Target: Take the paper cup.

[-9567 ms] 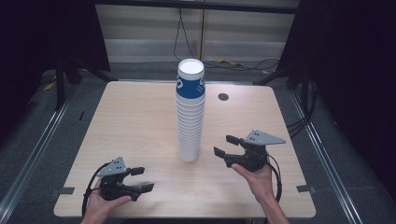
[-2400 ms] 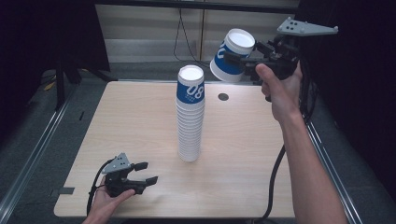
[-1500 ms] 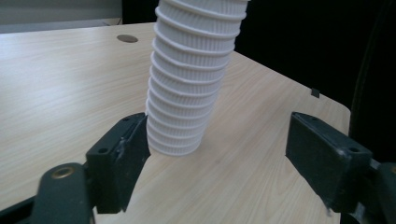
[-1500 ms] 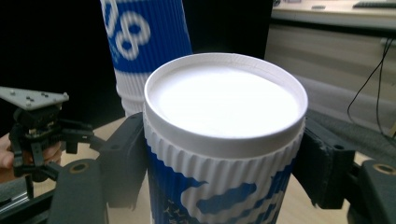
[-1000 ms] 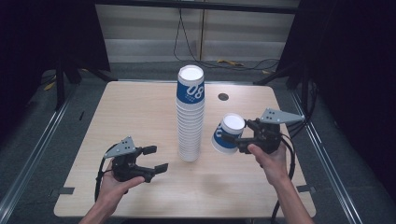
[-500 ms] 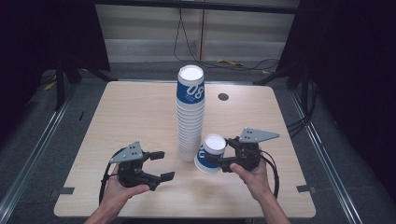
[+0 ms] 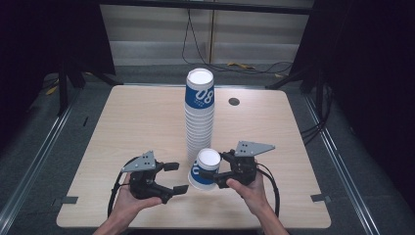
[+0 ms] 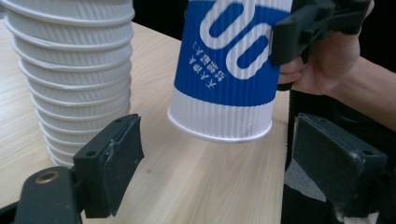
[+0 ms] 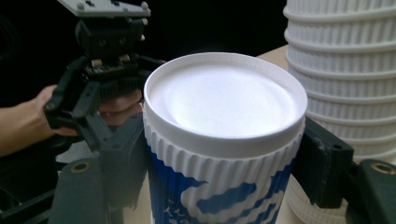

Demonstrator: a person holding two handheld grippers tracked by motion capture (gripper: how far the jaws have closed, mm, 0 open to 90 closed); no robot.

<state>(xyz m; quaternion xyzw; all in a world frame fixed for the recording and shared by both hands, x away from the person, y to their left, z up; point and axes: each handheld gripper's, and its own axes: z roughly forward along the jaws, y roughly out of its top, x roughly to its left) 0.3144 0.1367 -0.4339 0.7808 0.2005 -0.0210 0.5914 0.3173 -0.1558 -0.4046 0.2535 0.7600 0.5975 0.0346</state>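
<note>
A tall stack of upturned white ribbed paper cups [image 7: 199,117], topped by a blue one, stands mid-table. My right gripper [image 7: 213,167] is shut on a single blue-and-white cup [image 7: 204,169], white base up, tilted, its lower edge just above the wood. The right gripper view has both pads pressing the cup [image 9: 224,116] sides, the stack [image 9: 345,84] close behind. My left gripper [image 7: 176,177] is open to the cup's left, and its jaws have just been opening. From the left gripper [image 8: 215,163] the cup [image 8: 224,84] hangs just beyond the pads, nothing between them.
The light wooden table [image 7: 127,122] has a small black round hole [image 7: 234,102] at the back right. The stack [image 8: 70,84] rises right behind both grippers. Bare wood lies to the left and right; dark floor and cables surround the table.
My right gripper has come down and to the left with the cup, close to the left gripper. The left gripper has shifted slightly right and its jaws stand wider.
</note>
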